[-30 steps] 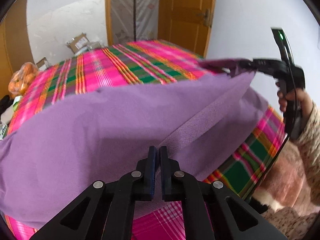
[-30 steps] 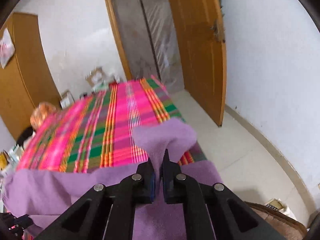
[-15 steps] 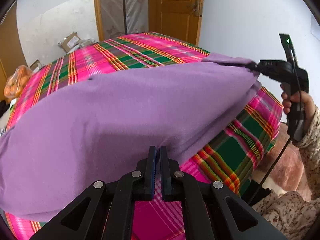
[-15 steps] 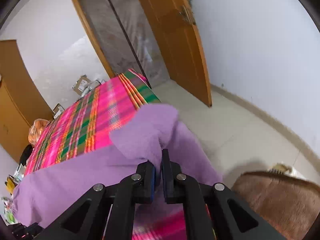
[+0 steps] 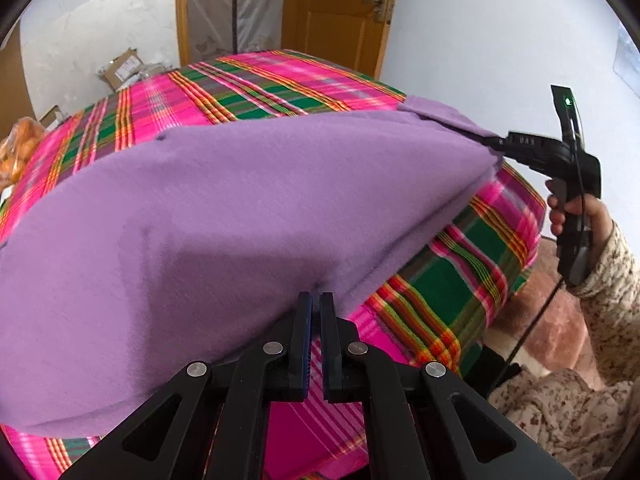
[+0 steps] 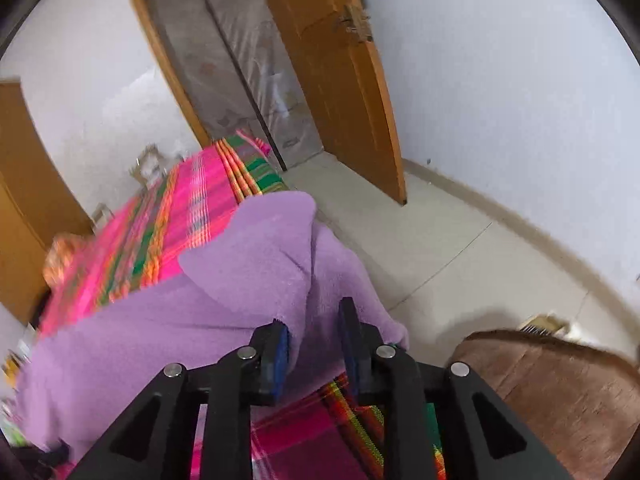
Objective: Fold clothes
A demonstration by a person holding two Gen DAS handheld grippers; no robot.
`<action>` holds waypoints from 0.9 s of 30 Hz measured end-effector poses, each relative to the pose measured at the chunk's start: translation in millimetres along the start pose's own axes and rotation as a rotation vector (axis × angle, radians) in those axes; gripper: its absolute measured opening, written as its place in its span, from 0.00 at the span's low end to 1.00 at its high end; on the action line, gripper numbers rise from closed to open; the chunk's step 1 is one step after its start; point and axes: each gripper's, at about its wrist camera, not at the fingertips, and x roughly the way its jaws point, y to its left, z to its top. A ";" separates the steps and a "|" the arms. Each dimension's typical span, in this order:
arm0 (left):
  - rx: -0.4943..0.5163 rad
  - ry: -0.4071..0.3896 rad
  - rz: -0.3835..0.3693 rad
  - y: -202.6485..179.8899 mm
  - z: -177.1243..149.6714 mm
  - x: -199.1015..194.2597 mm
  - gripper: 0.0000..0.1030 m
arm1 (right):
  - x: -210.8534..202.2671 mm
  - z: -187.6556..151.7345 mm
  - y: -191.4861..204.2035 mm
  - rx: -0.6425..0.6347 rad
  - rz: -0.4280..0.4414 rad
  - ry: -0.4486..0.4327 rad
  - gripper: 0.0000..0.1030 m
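Observation:
A purple fleece cloth [image 5: 240, 208] hangs stretched above a bed with a pink and green plaid cover [image 5: 248, 92]. My left gripper [image 5: 316, 296] is shut on the cloth's near edge. At the right of the left wrist view, my right gripper [image 5: 494, 142] sits at the cloth's far corner, held by a person's hand [image 5: 568, 208]. In the right wrist view the right gripper [image 6: 314, 312] stands open, and a fold of the purple cloth [image 6: 248, 272] still lies between its fingers, draping over the plaid cover [image 6: 192, 200].
A wooden door [image 6: 332, 80] stands ajar beyond the bed's far end, with pale floor [image 6: 420, 248] beside it. A brown stool [image 6: 552, 392] is at the bed's right side. Cardboard boxes [image 5: 124, 66] and an orange bag [image 5: 20, 148] lie past the bed.
The right gripper's fingers have spread apart from shut on the cloth corner. Both grippers have carried the cloth forward over the bed. The left gripper stays shut on its edge.

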 end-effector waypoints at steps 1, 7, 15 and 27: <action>0.001 0.003 0.000 0.1 -0.5 1.1 0.03 | -1.2 1.0 -5.6 0.044 0.024 -0.003 0.26; -0.033 -0.019 -0.078 4.6 7.3 -7.6 0.03 | -5.5 5.4 7.8 -0.086 -0.050 0.009 0.30; -0.113 -0.048 -0.225 8.7 25.3 -12.3 0.06 | -16.4 -10.6 79.2 -0.519 -0.190 -0.107 0.31; -0.182 0.010 -0.191 13.1 23.5 10.9 0.06 | 9.2 -11.8 101.7 -0.641 -0.104 0.011 0.31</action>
